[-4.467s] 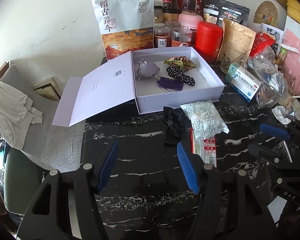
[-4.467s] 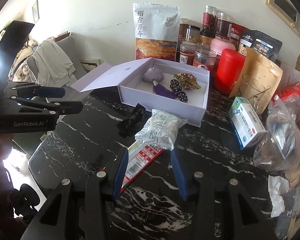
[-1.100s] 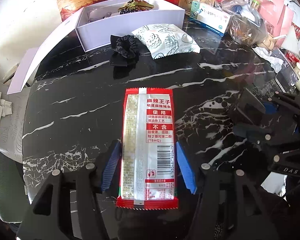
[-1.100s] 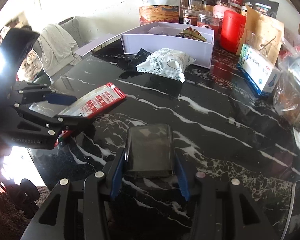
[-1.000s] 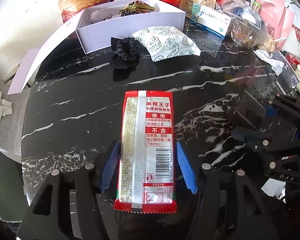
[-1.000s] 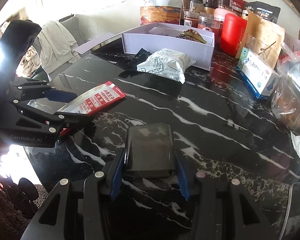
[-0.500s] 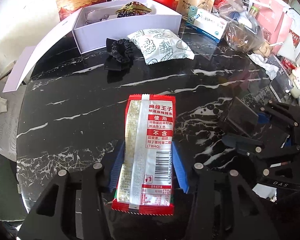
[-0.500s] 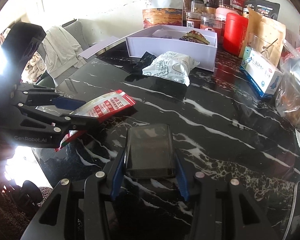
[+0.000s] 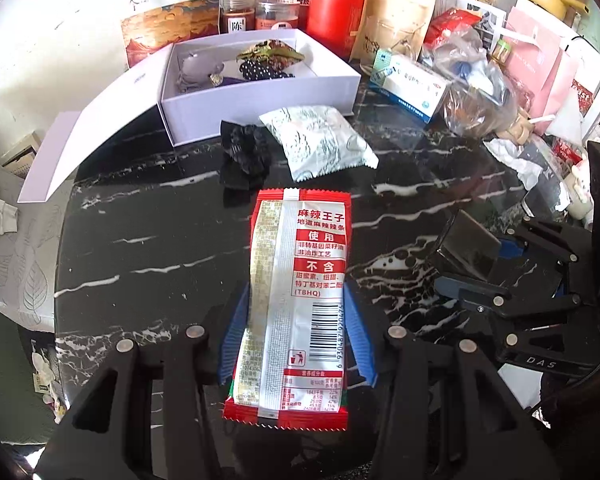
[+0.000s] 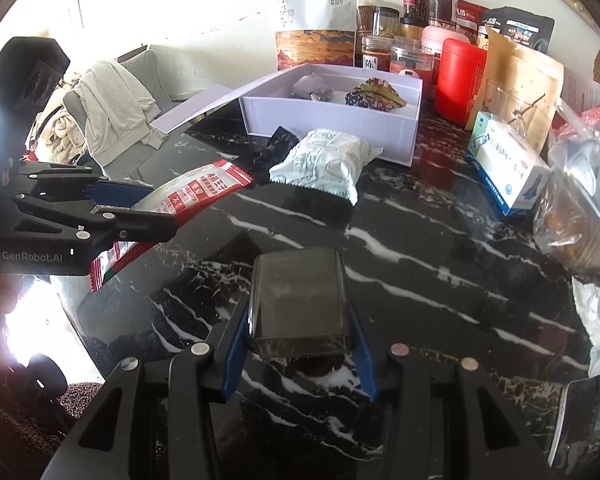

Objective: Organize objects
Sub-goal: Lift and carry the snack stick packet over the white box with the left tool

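Snack packet [image 9: 296,304] reading 麻辣王子, barcode showing, sits pinched in my left claw [image 9: 296,336] above the table [image 9: 160,248]; my right claw [image 10: 300,344] pinches a smoky translucent box [image 10: 298,304]. "GenRobot.AI" marks the left claw's side.

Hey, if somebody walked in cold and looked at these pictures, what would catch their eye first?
Probably the red snack packet clamped in the left claw, bright against the black marbled table. Next, the dark translucent case pinched in the right claw. Behind them, the open white box sits before a crowd of jars and bags along the wall.
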The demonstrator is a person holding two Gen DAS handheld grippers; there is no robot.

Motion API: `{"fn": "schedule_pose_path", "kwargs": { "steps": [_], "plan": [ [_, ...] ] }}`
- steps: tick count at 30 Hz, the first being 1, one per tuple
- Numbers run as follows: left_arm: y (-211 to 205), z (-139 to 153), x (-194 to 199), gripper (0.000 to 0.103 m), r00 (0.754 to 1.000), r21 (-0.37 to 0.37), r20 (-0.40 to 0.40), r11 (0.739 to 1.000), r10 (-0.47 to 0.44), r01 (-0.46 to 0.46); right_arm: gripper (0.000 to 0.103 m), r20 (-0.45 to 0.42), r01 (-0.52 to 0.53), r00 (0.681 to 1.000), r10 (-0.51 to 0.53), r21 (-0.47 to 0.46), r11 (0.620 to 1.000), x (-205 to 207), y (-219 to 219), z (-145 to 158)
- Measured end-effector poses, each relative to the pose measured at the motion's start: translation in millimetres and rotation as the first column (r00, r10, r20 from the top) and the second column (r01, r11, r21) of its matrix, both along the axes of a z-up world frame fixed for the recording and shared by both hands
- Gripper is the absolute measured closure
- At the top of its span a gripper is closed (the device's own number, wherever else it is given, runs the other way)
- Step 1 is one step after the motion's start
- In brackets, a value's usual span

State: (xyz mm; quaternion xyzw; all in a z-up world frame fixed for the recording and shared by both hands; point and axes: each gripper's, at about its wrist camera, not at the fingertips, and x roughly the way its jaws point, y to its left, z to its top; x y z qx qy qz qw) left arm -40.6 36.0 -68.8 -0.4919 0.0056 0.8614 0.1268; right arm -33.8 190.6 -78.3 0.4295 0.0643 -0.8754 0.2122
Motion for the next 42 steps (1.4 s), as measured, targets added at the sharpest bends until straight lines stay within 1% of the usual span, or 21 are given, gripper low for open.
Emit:
{"fn": "schedule_pose_path", "kwargs": {
  "steps": [10, 17, 25, 29, 36, 42],
  "plan": [
    [-0.8, 26.0, -14.2, 0.058, 0.999, -0.015, -0.034, 1.0, 0.013, -0.014, 0.057, -0.027, -0.02, 0.999, 0.02, 0.002, 1.0, -17.2, -0.5, 24.9],
    [-1.1, 39.8, -33.8, 0.058, 0.999, -0.013, -0.052, 1.0, 0.008, -0.008, 0.057, -0.057, -0.03, 0.998, 0.03, -0.002, 1.0, -34.5, -2.2, 42.4],
    [-4.4, 49.1, -64.5, 0.058, 0.998, -0.016, -0.063, 1.0, 0.002, -0.003, 0.056, -0.074, -0.044, 0.996, 0.044, 0.002, 0.999, -60.7, -4.9, 54.5],
    [-5.7, 52.8, -82.2, 0.058, 0.998, -0.014, -0.062, 1.0, -0.009, 0.008, 0.056, -0.058, -0.058, 0.997, 0.056, -0.029, 0.998, -76.5, -4.5, 57.6],
    [-4.8, 55.5, -116.8, 0.058, 0.997, -0.019, -0.066, 0.999, -0.03, 0.029, 0.057, -0.078, -0.08, 0.994, 0.08, -0.002, 0.997, -105.4, -14.5, 63.5],
    [-13.5, 56.4, -149.4, 0.058, 0.997, -0.008, -0.075, 1.0, -0.014, 0.014, 0.056, -0.1, -0.094, 0.991, 0.094, 0.002, 0.996, -135.7, -22.8, 69.8]
  ]
}}
